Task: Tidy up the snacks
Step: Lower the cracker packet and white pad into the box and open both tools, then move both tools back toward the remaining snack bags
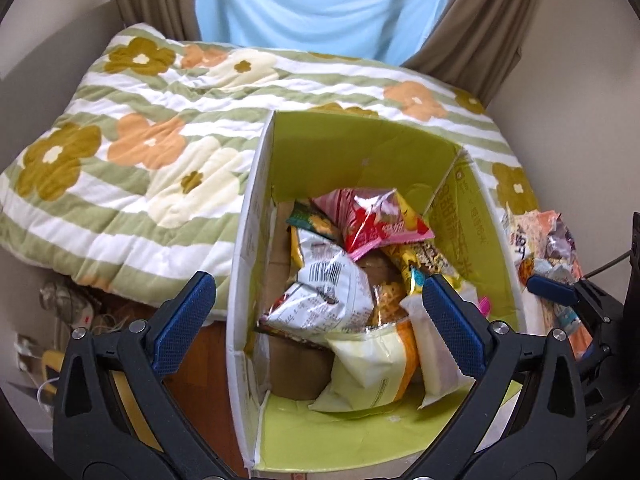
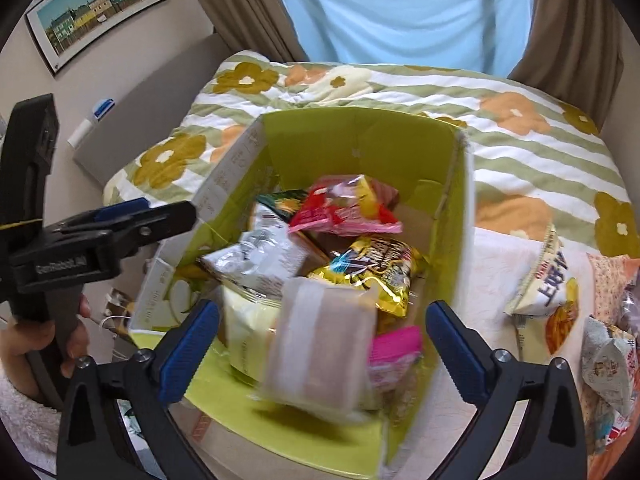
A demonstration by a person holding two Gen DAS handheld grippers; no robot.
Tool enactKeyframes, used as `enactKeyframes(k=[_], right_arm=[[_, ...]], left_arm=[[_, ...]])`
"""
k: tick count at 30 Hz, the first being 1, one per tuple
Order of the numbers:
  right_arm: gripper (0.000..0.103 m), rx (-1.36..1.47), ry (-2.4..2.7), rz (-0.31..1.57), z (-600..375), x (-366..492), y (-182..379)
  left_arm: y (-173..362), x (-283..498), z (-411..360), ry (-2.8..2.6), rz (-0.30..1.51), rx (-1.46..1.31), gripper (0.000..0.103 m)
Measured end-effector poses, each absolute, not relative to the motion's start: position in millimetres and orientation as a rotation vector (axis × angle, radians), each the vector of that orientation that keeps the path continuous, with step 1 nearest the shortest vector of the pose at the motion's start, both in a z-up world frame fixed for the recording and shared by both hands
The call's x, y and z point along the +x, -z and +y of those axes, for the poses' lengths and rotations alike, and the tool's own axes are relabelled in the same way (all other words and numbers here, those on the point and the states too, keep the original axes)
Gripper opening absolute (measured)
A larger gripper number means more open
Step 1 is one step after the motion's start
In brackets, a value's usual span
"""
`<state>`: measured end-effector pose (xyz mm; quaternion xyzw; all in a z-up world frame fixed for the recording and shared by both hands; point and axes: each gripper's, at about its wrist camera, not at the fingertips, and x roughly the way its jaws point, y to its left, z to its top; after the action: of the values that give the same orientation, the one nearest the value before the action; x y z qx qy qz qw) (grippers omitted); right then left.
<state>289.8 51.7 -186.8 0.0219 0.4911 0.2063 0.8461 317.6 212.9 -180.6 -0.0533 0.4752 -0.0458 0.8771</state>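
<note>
Snacks are already heaped inside the green-lined cardboard box (image 2: 360, 140), and the right gripper (image 2: 322, 340) hangs over its near end with both blue pads spread wide and pinching nothing. Between those pads, but not touching them, a pale wrapped bar (image 2: 320, 344) shows blurred, which reads as a packet dropping loose onto the pile, with a cream pouch (image 2: 244, 332) to its left and a pink packet (image 2: 396, 344) just to its right. The left gripper (image 1: 316, 316) is equally splayed and empty, hovering above the same end of the box, over a silver bag (image 1: 328, 288) and a red-and-pink bag (image 1: 376, 220) deeper in. Outside the box to the right, more packets wait on the tabletop, among them a white noodle-snack bag (image 2: 548, 280), and the floral quilt (image 1: 132, 140) lies behind everything. Trouble from here would most likely come from the heap itself: the bags lie loose and slanted, so the falling bar could slide off a slick foil surface and wedge against the wall. Crowding is another risk, I think, since both tools hang over one end of the box and could knock together. Reaching for the outside bags could also clip the box wall and shift it.
</note>
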Motion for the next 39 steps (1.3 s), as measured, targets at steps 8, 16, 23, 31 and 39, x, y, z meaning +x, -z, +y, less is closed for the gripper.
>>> enactKeyframes(k=[8,16,23,31,39], right_arm=[[0.103,0.044,-0.422,1.026,51.9,278.5,190.0],[0.103,0.041,-0.381,0.995,56.1,260.9,175.1],[0.103,0.065,-0.343,0.954,44.5,247.4,161.0],[0.103,0.083,-0.277,0.868,2.8,237.8,140.2],[0.103,0.135,-0.216,0.863,-77.0,225.0,138.2]], left_arm=[[179.4,303.4,211.3,0.135,0.982,-0.107,0.102],[173.0,298.0,204.9,0.191,0.951,-0.083,0.102],[160.1,294.1,193.5,0.213,0.926,-0.072,0.102],[145.6,292.2,144.3,0.25,0.896,-0.058,0.102],[143.1,296.6,45.2,0.335,0.912,-0.018,0.102]])
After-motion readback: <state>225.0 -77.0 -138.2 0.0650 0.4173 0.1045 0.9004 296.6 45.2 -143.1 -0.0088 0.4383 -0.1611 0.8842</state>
